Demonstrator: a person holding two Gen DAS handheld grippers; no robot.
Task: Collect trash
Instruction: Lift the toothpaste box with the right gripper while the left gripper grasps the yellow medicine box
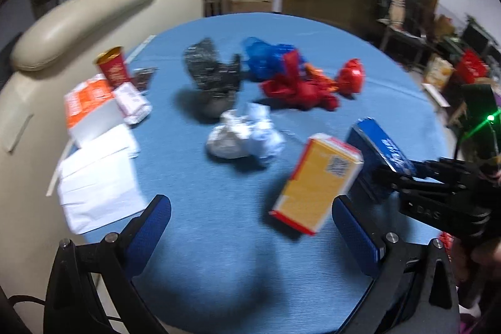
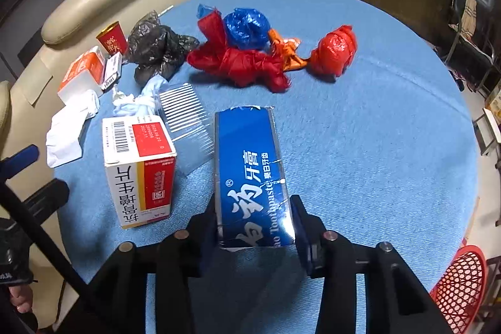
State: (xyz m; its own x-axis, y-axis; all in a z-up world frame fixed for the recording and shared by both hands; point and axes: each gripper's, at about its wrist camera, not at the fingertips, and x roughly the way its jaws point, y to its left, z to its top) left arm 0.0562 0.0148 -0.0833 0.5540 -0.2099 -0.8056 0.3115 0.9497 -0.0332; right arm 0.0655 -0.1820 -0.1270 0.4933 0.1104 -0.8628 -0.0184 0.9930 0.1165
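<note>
Blue cloth covers the round table (image 1: 219,240) we see from the left wrist. Our left hand-held gripper (image 1: 250,237) hangs wide apart and empty above it, the yellow medicine box (image 1: 316,180) just ahead and crumpled white paper (image 1: 244,135) beyond. From the right wrist, our right hand-held gripper (image 2: 255,227) clamps the near end of the blue toothpaste box (image 2: 250,171), beside the medicine box (image 2: 141,168). A red mesh basket (image 2: 460,284) sits off the table's edge, lower right.

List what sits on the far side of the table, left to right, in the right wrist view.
Red paper cup → black plastic bag → blue plastic bag → orange wrapper → red plastic bag ball.
</note>
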